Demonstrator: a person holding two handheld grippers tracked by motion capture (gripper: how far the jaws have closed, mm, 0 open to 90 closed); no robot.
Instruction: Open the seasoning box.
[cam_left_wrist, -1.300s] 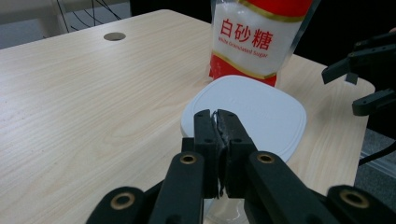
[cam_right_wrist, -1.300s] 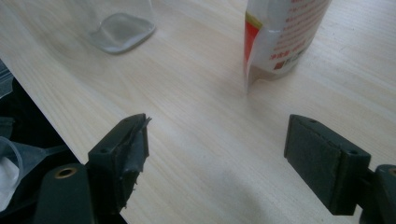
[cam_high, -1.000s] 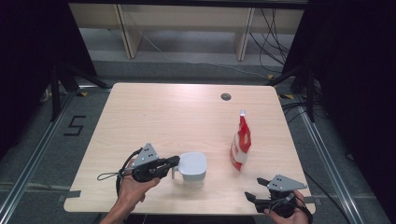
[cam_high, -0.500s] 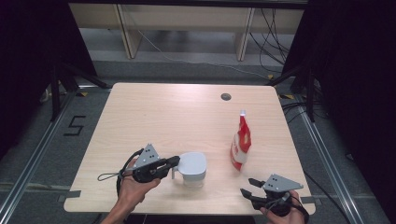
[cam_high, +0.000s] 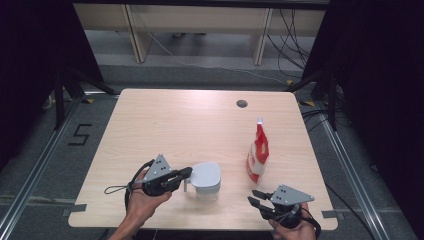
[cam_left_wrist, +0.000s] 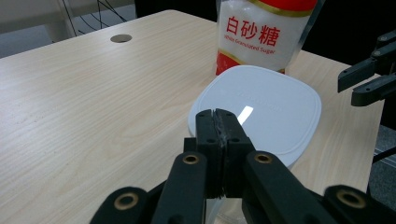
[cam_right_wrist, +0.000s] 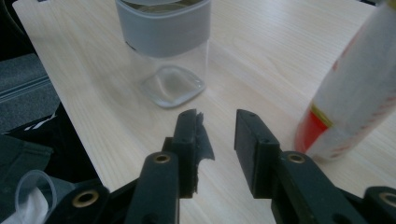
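Two grippers share the work at the near edge of the pale wooden table (cam_high: 165, 125). The left gripper (cam_high: 186, 173) has its black jaws pressed fully together, with nothing visible between the pads, and its tips lie at the near rim of the clear square jar with a grey band and white lid (cam_high: 206, 179); whether they pinch some thin tab or merely rest against the lid, I cannot tell. In the left gripper view the closed tips (cam_left_wrist: 221, 122) sit just over the lid's edge. The right gripper (cam_high: 254, 197) has just been closing; its jaws now stand at a narrow gap with nothing between them.

The step in hand looks like steadying the jar while the right gripper comes in for the red-and-white standing pouch of granulated sugar (cam_high: 258, 152). To do it well, the right jaws would probably need to reopen before they reach the pouch, since it looks broader than the present gap, and should take it low on the body so the soft bag does not tip.

From the right gripper the pouch stands near, beyond the tips and to the far right (cam_right_wrist: 359, 88); the jar (cam_right_wrist: 163, 42) stands to their left, apart. Jar and pouch stand near each other, not touching.
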